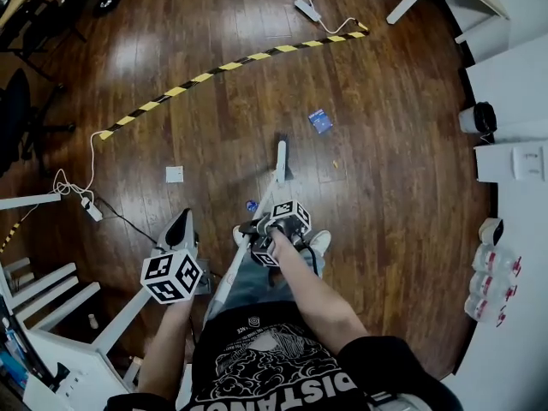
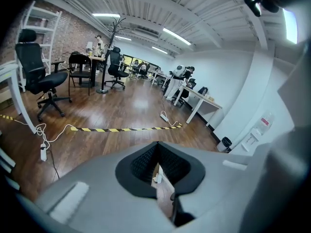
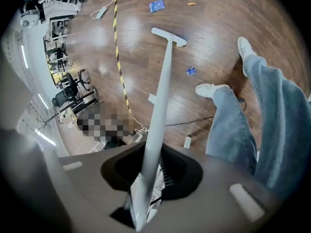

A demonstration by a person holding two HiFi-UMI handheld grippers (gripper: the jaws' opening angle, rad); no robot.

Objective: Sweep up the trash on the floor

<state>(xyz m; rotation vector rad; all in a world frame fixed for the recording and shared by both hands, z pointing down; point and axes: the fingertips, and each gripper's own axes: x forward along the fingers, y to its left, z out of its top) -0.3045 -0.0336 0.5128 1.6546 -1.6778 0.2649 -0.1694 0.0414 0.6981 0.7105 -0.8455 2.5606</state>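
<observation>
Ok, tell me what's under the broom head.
Only wood floor shows around the broom head; whatever it covers is hidden. The small blue scrap lies beside it, apart, not under it.

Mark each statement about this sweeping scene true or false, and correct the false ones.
1. The right gripper is shut on the broom handle. True.
2. The left gripper grips the broom handle too. False: its fingers are together on nothing, off to the side of the handle.
3. The blue wrapper lies on the wooden floor, apart from the broom head. True.
4. The yellow-black tape strip is rolled up on a desk. False: it lies stretched out across the floor.
</observation>
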